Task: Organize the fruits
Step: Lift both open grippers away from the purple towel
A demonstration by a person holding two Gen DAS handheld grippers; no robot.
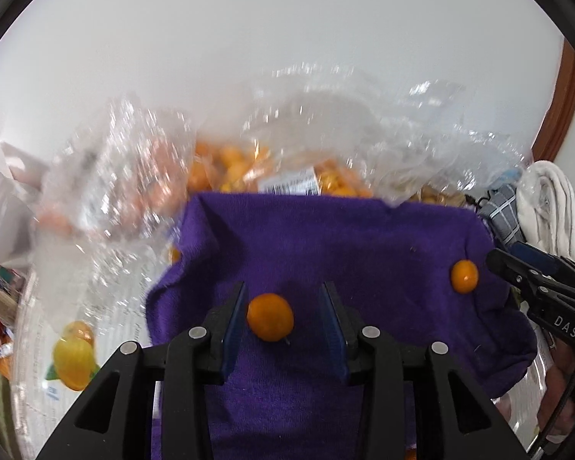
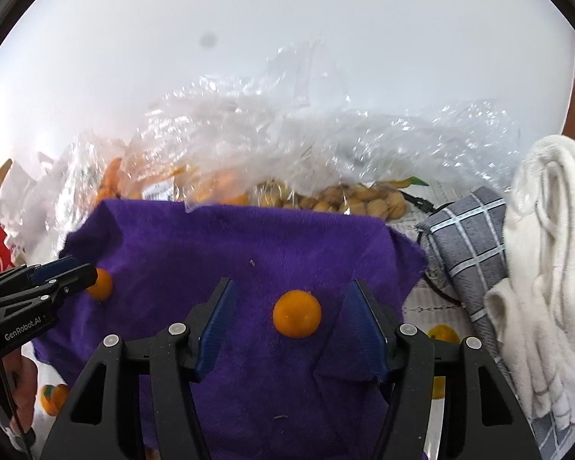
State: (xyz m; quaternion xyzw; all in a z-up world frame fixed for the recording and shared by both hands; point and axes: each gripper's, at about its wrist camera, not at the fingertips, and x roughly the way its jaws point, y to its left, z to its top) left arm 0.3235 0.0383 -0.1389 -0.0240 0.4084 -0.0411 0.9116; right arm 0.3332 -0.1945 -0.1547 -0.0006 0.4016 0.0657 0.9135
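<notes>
Two small orange fruits lie on a purple cloth (image 1: pixel 326 237). In the left wrist view one fruit (image 1: pixel 270 316) sits between the blue pads of my left gripper (image 1: pixel 283 285); a clear gap shows on its right side, so the jaws are open. The other fruit (image 1: pixel 464 276) lies to the right, beside the tip of my right gripper (image 1: pixel 496 260). In the right wrist view that fruit (image 2: pixel 297 313) rests on the cloth (image 2: pixel 249 237) between the wide-open fingers of my right gripper (image 2: pixel 293 283), touching neither pad. My left gripper (image 2: pixel 90 274) shows at the left edge, over its fruit (image 2: pixel 102 285).
Crumpled clear plastic bags (image 2: pixel 287 134) stand behind the cloth, one holding several orange fruits (image 1: pixel 230 168), another tan nut-like pieces (image 2: pixel 349 201). A grey checked cloth (image 2: pixel 464 237) and a white towel (image 2: pixel 548 249) lie at the right. A fruit-print table cover (image 1: pixel 73 356) lies underneath.
</notes>
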